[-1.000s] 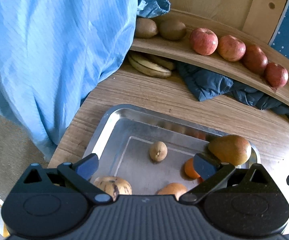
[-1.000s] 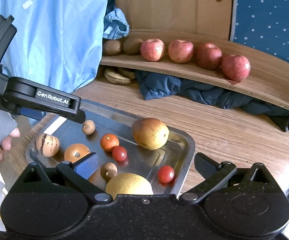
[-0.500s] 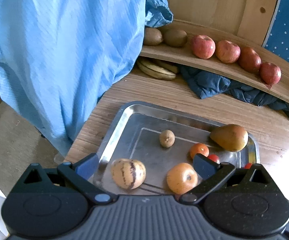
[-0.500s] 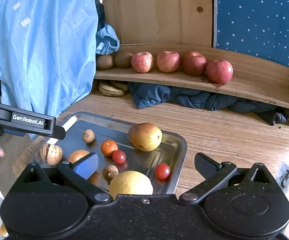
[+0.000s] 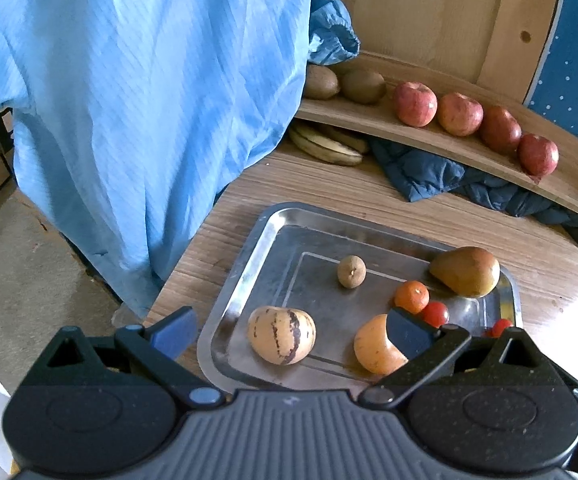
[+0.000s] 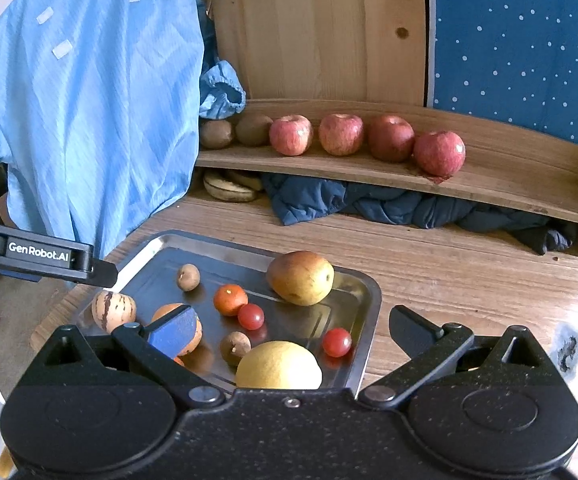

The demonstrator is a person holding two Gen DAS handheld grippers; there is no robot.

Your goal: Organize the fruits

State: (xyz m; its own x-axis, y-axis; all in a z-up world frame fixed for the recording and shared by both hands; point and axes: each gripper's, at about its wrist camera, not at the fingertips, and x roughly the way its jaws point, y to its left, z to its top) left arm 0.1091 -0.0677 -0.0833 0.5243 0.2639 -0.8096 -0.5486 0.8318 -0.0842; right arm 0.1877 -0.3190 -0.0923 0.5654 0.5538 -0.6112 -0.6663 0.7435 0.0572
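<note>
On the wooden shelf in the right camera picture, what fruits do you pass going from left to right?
Two brown kiwis → then four red apples in a row: first apple → second apple → third apple → fourth apple, nearest the right end of the shelf.

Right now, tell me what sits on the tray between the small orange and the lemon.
In the right wrist view, a cherry tomato and a small brown fruit lie between the small orange and the lemon.
</note>
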